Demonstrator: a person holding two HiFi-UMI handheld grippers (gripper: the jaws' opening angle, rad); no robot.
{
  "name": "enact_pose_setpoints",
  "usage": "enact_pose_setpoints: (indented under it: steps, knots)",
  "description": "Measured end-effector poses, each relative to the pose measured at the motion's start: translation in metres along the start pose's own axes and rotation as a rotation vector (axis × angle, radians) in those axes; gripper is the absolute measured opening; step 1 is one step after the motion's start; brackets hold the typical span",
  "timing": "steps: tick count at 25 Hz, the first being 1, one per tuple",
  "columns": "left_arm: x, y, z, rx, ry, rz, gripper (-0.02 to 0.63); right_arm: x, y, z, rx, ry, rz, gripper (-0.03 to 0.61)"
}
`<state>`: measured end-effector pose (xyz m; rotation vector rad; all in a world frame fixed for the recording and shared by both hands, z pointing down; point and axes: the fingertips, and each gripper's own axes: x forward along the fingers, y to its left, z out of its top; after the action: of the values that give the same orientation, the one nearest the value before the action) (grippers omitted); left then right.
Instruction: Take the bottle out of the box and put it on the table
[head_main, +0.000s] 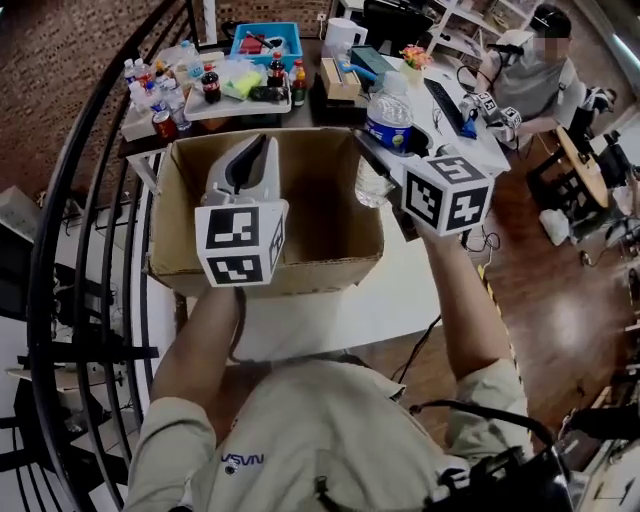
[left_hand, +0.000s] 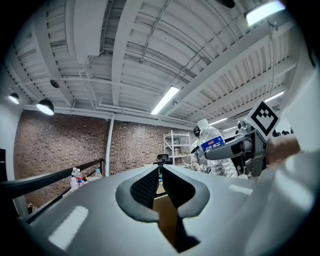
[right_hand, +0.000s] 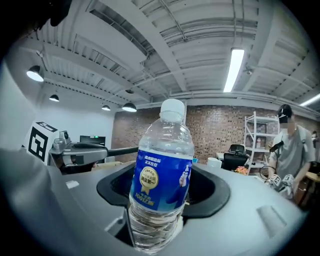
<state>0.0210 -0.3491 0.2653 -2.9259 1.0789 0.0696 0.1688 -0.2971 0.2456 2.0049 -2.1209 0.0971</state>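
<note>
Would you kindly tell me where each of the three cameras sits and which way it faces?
Head view: on the person's head, facing steeply down at the open brown cardboard box on the white table; forearms, left gripper and right gripper show.
Left gripper view: on the left gripper, facing along its closed jaws towards a brick wall.
Right gripper view: on the right gripper, facing along its jaws, shut on the clear blue-labelled plastic bottle.
Shared: each gripper view catches the other gripper.
</note>
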Motion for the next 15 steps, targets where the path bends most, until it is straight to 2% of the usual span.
enact_pose_setpoints:
  steps: [5, 11, 15]
  knots:
    - [0.012, -0.060, 0.013, 0.018, -0.013, -0.060, 0.020, -0.045, -0.045, -0.007, 0.016, -0.057, -0.073, 0.288]
    - [0.031, -0.164, 0.017, 0.052, -0.013, -0.123, 0.020, -0.095, -0.094, -0.043, 0.016, -0.113, -0.080, 0.288]
    - [0.044, -0.221, -0.008, 0.020, 0.032, -0.143, 0.020, -0.121, -0.123, -0.069, 0.015, -0.120, -0.070, 0.289]
